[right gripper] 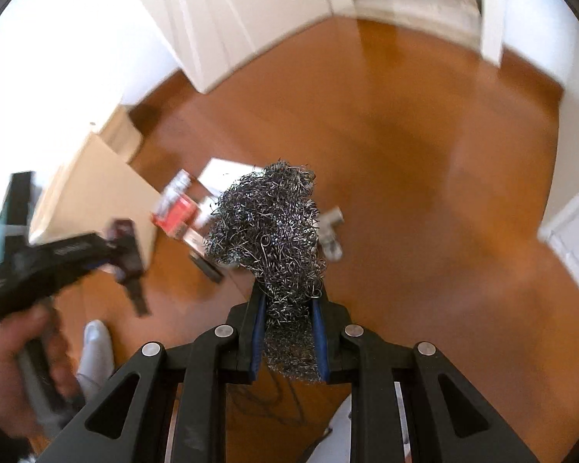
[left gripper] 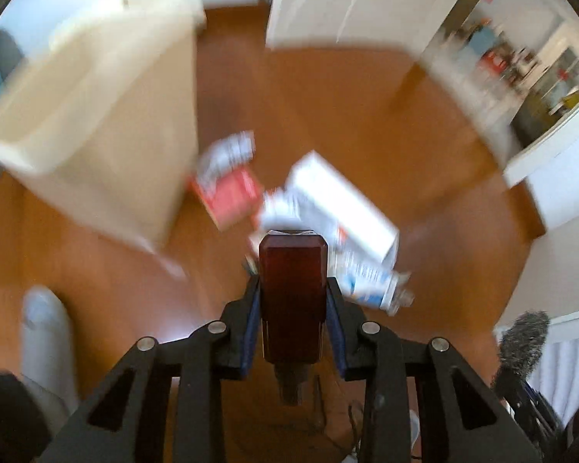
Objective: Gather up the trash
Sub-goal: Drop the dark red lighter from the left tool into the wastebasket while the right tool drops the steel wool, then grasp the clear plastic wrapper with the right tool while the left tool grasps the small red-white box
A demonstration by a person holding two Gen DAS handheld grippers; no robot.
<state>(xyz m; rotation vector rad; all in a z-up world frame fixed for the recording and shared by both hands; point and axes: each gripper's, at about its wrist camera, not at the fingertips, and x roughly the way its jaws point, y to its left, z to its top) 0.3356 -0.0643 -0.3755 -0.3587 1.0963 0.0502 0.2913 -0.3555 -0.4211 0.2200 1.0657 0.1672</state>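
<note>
My left gripper (left gripper: 292,283) is shut on a dark red-brown block-shaped object (left gripper: 292,293), held above the wooden floor. Below it lie a white box (left gripper: 341,200), a red and white packet (left gripper: 231,189) and a crushed plastic bottle (left gripper: 370,277). A cream bin (left gripper: 96,127) stands at the left. My right gripper (right gripper: 288,301) is shut on a wad of steel wool (right gripper: 266,223). The left gripper with its dark object (right gripper: 123,247) shows at the left of the right wrist view, beside the bin (right gripper: 92,193). The trash pile (right gripper: 177,208) lies behind the wool.
White doors (left gripper: 347,0) and walls ring the floor. An open shelf with clutter (left gripper: 521,61) is at the far right. A grey-socked foot (left gripper: 44,332) stands at the lower left. The person's hand (right gripper: 15,366) holds the left gripper's handle.
</note>
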